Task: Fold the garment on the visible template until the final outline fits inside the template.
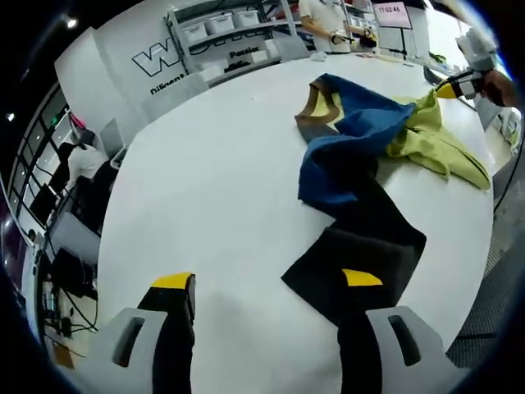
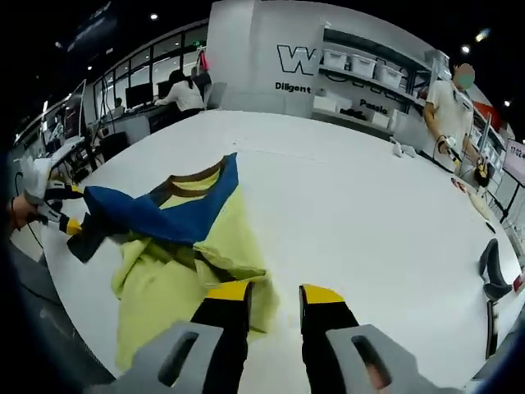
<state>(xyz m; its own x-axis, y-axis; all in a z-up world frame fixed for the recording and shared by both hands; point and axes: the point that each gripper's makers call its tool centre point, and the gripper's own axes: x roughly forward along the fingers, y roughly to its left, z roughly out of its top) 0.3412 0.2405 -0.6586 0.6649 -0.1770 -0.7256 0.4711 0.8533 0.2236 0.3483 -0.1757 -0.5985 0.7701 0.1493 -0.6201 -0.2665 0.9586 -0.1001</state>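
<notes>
A crumpled garment in blue [image 1: 344, 156], black [image 1: 361, 238] and yellow-green [image 1: 435, 144], with a brown collar [image 1: 316, 111], lies on the white round table [image 1: 221, 180]. My left gripper [image 1: 267, 279] is open wide, its right jaw over the black end of the cloth. The right gripper [image 1: 456, 84] sits at the yellow-green end on the far side. In the right gripper view, my right gripper [image 2: 276, 293] has its jaws a little apart, and the yellow-green cloth [image 2: 172, 279] reaches the left jaw and the gap. The left gripper [image 2: 53, 209] shows beside the blue part [image 2: 164, 215].
A person [image 2: 451, 107] stands at the far side of the table with small items nearby. Shelves with white bins [image 2: 361, 66] line the wall. Desks with monitors [image 1: 74, 205] stand beyond the table's edge. A dark chair [image 2: 490, 267] is near the rim.
</notes>
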